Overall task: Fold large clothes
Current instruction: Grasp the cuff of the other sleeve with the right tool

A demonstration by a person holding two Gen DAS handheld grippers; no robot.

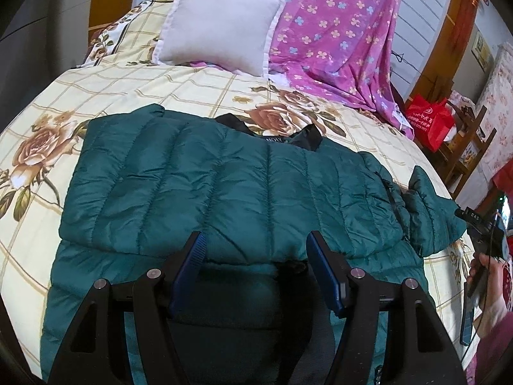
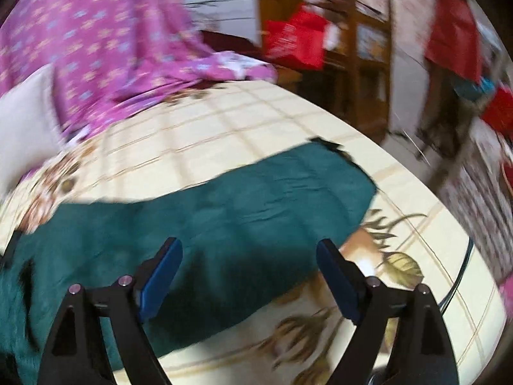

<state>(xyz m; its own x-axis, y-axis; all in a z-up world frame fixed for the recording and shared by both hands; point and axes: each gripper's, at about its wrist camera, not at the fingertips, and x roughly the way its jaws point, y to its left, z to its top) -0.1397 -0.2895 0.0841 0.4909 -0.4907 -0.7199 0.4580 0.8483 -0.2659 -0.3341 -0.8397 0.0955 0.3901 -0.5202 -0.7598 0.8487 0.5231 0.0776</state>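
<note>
Lying flat on the floral bed (image 1: 134,77), the teal puffer jacket (image 1: 224,189) spreads ahead of and beneath the left gripper (image 1: 255,243), whose fingers stand apart with nothing pinched. The right gripper (image 2: 248,252) has its fingers spread wide and empty over a jacket sleeve (image 2: 243,205); that view is blurred.

Both grippers (image 1: 255,247) (image 2: 248,253) agape (tilted downward).
</note>
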